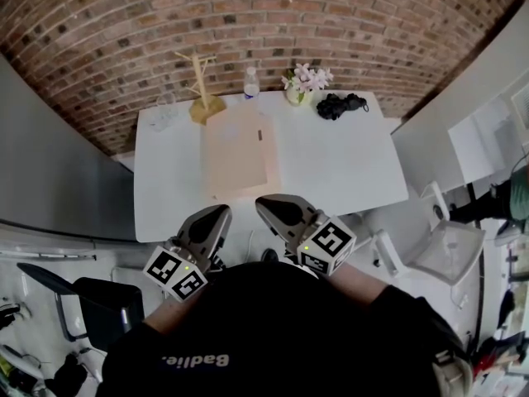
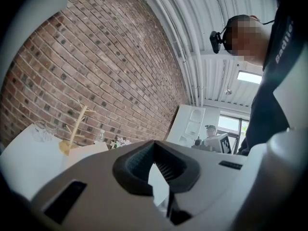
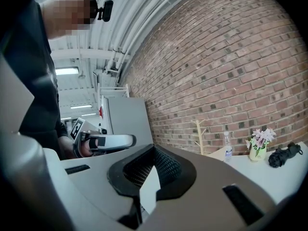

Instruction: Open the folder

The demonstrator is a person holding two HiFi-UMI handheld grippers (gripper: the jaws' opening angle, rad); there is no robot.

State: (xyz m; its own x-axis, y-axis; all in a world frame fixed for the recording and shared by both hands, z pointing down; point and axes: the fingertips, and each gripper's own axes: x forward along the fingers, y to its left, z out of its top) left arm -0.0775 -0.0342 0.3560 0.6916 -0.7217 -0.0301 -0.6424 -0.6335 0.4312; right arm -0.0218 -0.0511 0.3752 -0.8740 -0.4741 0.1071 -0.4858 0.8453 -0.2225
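- Folder (image 1: 237, 154), tan, lay flat and closed on the white desk (image 1: 347, 168), left of the desk's middle.
- Its long axis ran from the near desk edge toward the brick wall, almost straight away from the person. The near short end sat close to the near desk edge.
- The far short end pointed at the wooden branch stand (image 1: 201, 98) and the water bottle (image 1: 251, 82) along the far edge.
- There was a small dark mark on the folder's top face, near its right long edge and toward the far end. I could not tell what it was.
- Left gripper (image 1: 220, 215) was held in front of the near desk edge, close to the person's body and apart from the folder. Its fingers (image 2: 137, 162) were closed together with nothing between them.
- Right gripper (image 1: 265, 205) was just beside the left one and also clear of the folder. Its fingers (image 3: 168, 166) met at the tips and held nothing.
- Both grippers pointed toward the folder's near end.
- A flower vase (image 1: 303, 83) and a black bundle (image 1: 340, 104) sat at the far right of the desk, well apart from the folder.
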